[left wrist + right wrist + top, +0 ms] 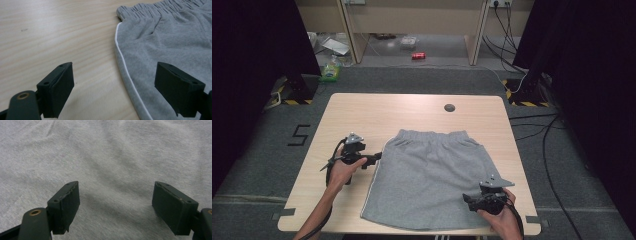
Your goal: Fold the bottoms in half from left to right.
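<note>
With both pairs of jaws standing wide apart and gripping nothing, the left gripper (376,158) straddles the white-piped side seam (122,58) of the grey shorts (432,175), spread flat on the wooden table (362,112); the right gripper (468,200) hovers over the hem corner. I'd pinch both fabric layers at each edge before lifting.

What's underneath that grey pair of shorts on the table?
The grey fleece shorts lie flat on the light wooden table, whose top shows around them on the left, right and far side. Anything between the cloth and the wood is covered and cannot be seen.
</note>
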